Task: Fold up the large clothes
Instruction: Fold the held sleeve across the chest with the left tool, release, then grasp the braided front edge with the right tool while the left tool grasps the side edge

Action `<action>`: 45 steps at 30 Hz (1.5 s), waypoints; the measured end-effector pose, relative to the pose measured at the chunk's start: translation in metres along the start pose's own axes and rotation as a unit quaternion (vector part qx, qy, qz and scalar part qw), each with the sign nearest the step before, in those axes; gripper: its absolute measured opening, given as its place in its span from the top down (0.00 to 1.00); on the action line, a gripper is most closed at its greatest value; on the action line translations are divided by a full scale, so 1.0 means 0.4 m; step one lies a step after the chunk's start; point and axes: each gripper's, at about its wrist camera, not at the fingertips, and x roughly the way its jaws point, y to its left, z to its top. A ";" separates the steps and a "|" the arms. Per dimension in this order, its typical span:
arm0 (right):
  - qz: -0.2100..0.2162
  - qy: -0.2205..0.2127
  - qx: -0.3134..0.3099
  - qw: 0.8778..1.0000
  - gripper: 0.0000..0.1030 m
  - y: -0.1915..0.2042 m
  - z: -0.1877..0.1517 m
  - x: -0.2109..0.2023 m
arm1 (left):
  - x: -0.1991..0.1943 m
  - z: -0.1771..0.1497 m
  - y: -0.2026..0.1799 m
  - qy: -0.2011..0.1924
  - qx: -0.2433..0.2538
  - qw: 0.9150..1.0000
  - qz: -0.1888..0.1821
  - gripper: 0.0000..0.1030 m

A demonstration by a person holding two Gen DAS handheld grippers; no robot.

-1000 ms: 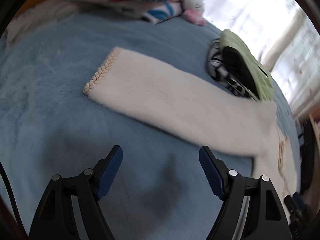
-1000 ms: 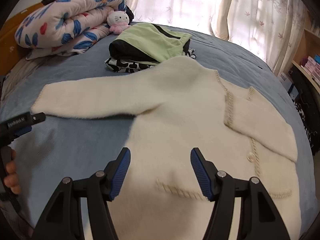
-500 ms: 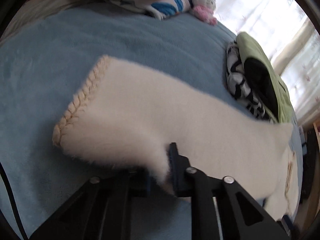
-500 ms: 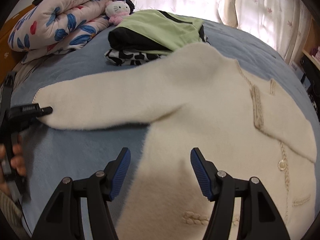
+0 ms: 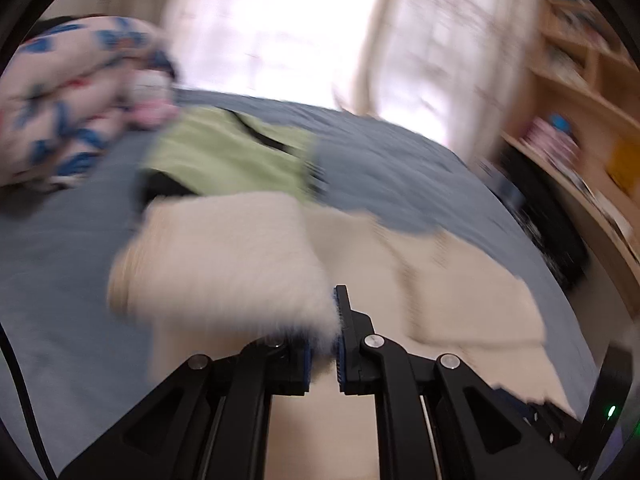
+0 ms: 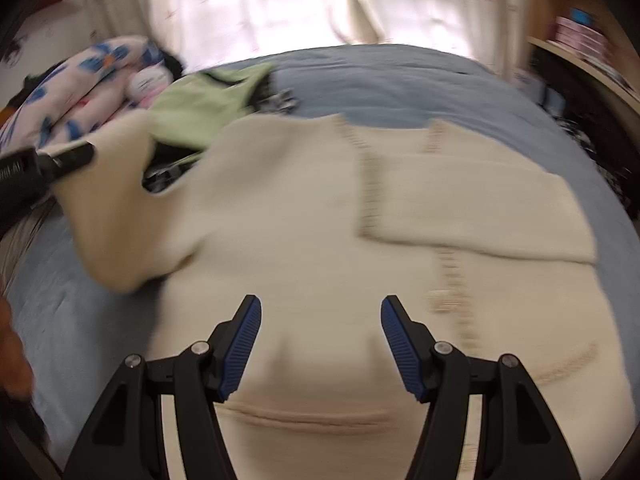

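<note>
Left gripper [image 5: 323, 344], at the lower centre of the left wrist view, is clamped on the cuff end of the cream sweater's sleeve [image 5: 224, 264]; the fluffy fabric bulges up and to the left of the pinched pads. Right gripper [image 6: 320, 344], at the lower centre of the right wrist view, has its blue-padded fingers [image 6: 240, 348] spread apart with nothing between them, positioned over the lower body of the cream sweater [image 6: 320, 220].

The sweater lies flat on the blue bedspread [image 6: 400, 76], filling the middle of the frame. Its other sleeve is folded across the chest at centre right. The gripped sleeve is raised off the bed at the left edge of the right wrist view.

Beyond the sweater, at upper left, sits a pile of folded clothes topped by a green garment [image 6: 200, 108]. Further left are a floral quilt [image 6: 76, 80] and a small plush toy [image 6: 148, 82]. Bright curtains [image 6: 320, 0] cross the top of the frame. Both views are motion-blurred.
</note>
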 end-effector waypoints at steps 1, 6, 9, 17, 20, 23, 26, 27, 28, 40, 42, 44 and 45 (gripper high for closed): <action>-0.008 -0.001 0.009 1.000 0.39 -0.036 -0.002 -0.002 | 0.040 -0.024 -0.054 0.023 0.011 1.000 -0.014 0.93; -0.024 0.022 0.056 0.998 0.39 -0.181 -0.024 0.019 | 0.187 -0.144 -0.179 0.124 0.032 0.991 -0.039 0.73; -0.019 0.029 0.070 0.997 0.39 -0.220 -0.039 0.029 | 0.218 -0.182 -0.204 0.154 0.043 0.987 -0.030 0.62; 0.031 0.039 0.081 0.996 0.39 -0.229 -0.041 0.048 | 0.101 -0.234 -0.139 0.142 0.018 0.989 -0.027 0.43; 0.049 0.044 0.086 0.994 0.39 -0.219 -0.047 0.048 | 0.048 -0.245 -0.098 0.133 0.010 0.991 -0.018 0.38; 0.070 0.055 0.097 0.991 0.39 -0.217 -0.049 0.056 | 0.016 -0.266 -0.068 0.133 0.008 0.991 -0.006 0.38; 0.096 0.068 0.108 0.987 0.39 -0.209 -0.042 0.076 | -0.016 -0.282 -0.039 0.127 0.015 0.992 0.010 0.38; 0.103 0.074 0.110 0.986 0.39 -0.206 -0.041 0.085 | -0.020 -0.286 -0.035 0.125 0.018 0.992 0.016 0.38; 0.109 0.084 0.115 0.984 0.39 -0.202 -0.037 0.102 | -0.023 -0.290 -0.030 0.123 0.019 0.992 0.019 0.38; 0.114 0.143 0.079 0.980 0.84 -0.081 0.025 0.266 | -0.036 -0.305 0.024 0.127 -0.014 0.992 0.023 0.38; 0.116 0.123 0.050 0.984 0.85 -0.050 0.046 0.226 | -0.042 -0.307 0.029 0.124 -0.016 0.992 0.027 0.38; 0.135 0.075 0.011 0.988 0.85 -0.016 0.093 0.145 | -0.046 -0.308 0.034 0.122 -0.016 0.992 0.032 0.38; 0.139 0.058 0.001 0.989 0.85 -0.008 0.112 0.118 | -0.047 -0.309 0.037 0.122 -0.018 0.992 0.035 0.38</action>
